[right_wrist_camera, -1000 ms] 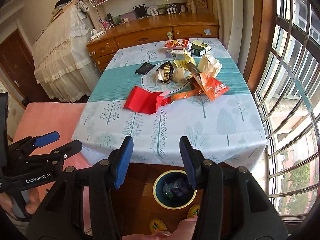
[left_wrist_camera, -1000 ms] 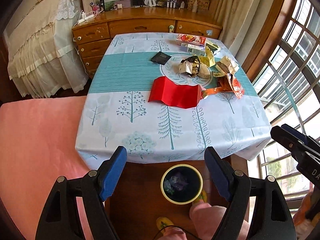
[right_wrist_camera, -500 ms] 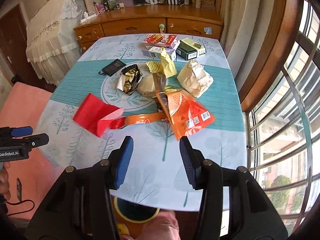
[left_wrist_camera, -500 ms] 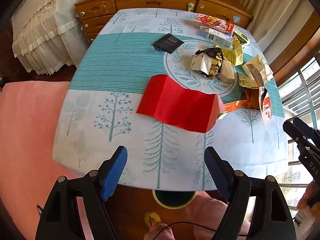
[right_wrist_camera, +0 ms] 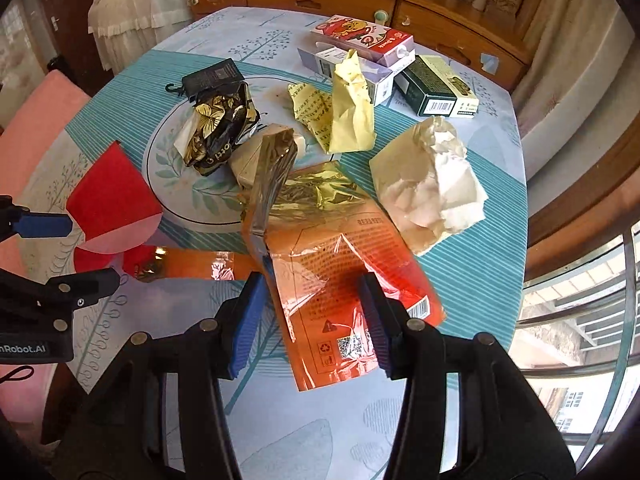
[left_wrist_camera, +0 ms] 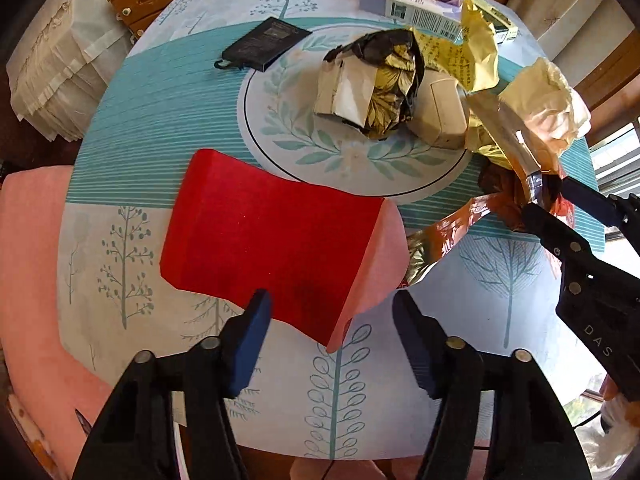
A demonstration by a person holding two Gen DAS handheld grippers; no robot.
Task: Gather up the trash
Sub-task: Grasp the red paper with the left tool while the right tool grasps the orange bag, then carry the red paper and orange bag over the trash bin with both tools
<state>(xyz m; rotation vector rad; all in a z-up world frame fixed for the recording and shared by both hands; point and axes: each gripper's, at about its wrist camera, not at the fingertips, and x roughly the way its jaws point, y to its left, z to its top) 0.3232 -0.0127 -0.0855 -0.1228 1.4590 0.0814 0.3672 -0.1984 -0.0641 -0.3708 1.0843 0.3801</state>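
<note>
Starting at the left: a pink seat is tucked against the counter, which is covered in a tree-print cloth. The left gripper is pointed nearly straight down over the near edge of a red sheet. Its jaws have just been closing in, but they're spread apart, with the sheet's near corner seen between them and nothing pinched. A pink flap is folded out on the sheet's right side.

Past it, a black card is lying flat toward the back. A crumpled black-and-gold wrapper is sat inside the printed ring in the middle of the cloth, with a beige box touching its right side.

Moving right, an orange foil pouch is spread flat, and a torn orange strip runs out from it toward the red sheet. The right gripper is angled down over the pouch; its jaws are parted either side of it, not pressed on it as far as can be seen.

Behind that, yellow paper is standing crumpled up, a scrunched white bag is on the right, and three cartons are stacked at the far edge.
</note>
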